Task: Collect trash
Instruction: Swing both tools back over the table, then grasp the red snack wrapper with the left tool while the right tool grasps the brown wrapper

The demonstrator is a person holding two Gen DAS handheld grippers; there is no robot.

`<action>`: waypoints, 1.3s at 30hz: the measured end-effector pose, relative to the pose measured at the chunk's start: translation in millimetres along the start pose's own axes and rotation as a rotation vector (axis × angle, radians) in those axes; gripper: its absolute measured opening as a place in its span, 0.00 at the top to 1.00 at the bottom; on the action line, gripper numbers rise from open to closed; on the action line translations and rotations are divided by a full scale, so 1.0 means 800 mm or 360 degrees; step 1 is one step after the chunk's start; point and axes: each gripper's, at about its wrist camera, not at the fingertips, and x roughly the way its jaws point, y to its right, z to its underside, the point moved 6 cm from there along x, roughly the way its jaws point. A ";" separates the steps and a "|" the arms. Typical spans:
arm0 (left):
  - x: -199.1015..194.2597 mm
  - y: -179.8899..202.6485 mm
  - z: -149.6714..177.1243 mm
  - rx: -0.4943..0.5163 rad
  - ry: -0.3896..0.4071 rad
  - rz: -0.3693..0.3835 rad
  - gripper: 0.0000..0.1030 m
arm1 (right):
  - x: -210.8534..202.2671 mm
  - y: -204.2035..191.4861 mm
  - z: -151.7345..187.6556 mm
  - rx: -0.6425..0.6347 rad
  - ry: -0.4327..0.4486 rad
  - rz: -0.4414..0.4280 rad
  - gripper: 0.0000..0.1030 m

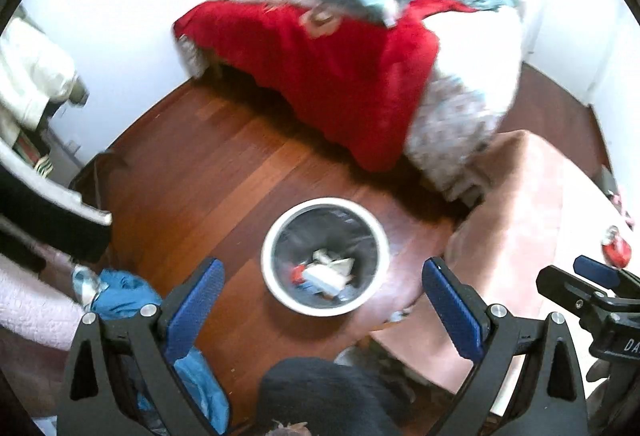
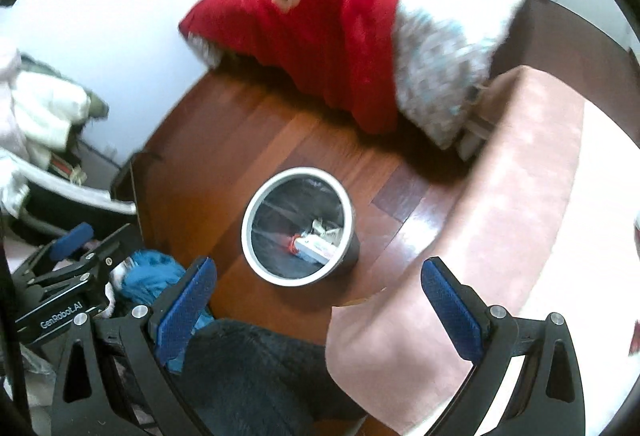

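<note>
I see the bin (image 1: 325, 256) standing upright on the wood floor: round, white-rimmed, lined with a clear bag. Trash (image 1: 326, 274) lies at its bottom, crumpled white paper and a flat white pack with a red end. On the pink table at far right sits a red can (image 1: 616, 246).

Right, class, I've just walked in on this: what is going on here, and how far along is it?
A person is collecting trash with two handheld grippers. Both the left gripper and the right gripper are open and empty, held above a round bin on the wooden floor. The bin already holds some trash. A red can sits on the pink table, near the right gripper.
</note>
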 end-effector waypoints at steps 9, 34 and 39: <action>0.008 0.208 0.035 0.0322 -0.0042 0.0224 0.02 | -0.130 0.194 0.071 0.0378 0.0149 0.0232 0.00; 0.113 0.545 0.121 0.0797 -0.0291 0.0258 0.02 | -0.112 0.662 0.176 0.1104 -0.0011 0.0473 0.58; 0.084 0.565 0.128 0.0864 -0.0252 0.0348 0.02 | -0.128 0.649 0.180 0.1044 0.0055 0.0527 0.86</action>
